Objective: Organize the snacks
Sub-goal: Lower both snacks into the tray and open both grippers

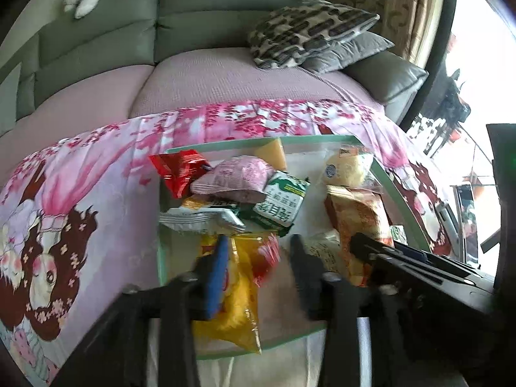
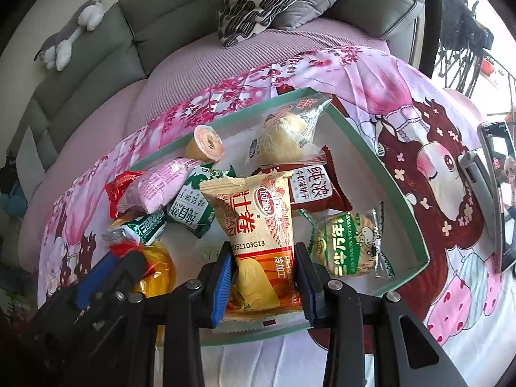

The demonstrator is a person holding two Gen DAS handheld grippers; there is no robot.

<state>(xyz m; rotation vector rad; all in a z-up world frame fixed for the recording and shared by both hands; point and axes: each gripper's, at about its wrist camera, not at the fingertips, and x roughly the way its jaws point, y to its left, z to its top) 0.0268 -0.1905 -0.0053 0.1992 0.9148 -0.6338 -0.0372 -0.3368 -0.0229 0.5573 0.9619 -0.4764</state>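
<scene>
Here the right gripper (image 2: 262,277) squeezes the beige snack pack (image 2: 258,242) — light, crinkly, crushable; the left gripper (image 1: 258,258) is open over the yellow packet (image 1: 238,290).

Left gripper (image 1: 258,251): angled steeply downward, jaws parted, pads clear of contact on the right side. Right gripper (image 2: 262,267): angled steeply downward, both pads pressed against a packet, beside the left gripper.
</scene>
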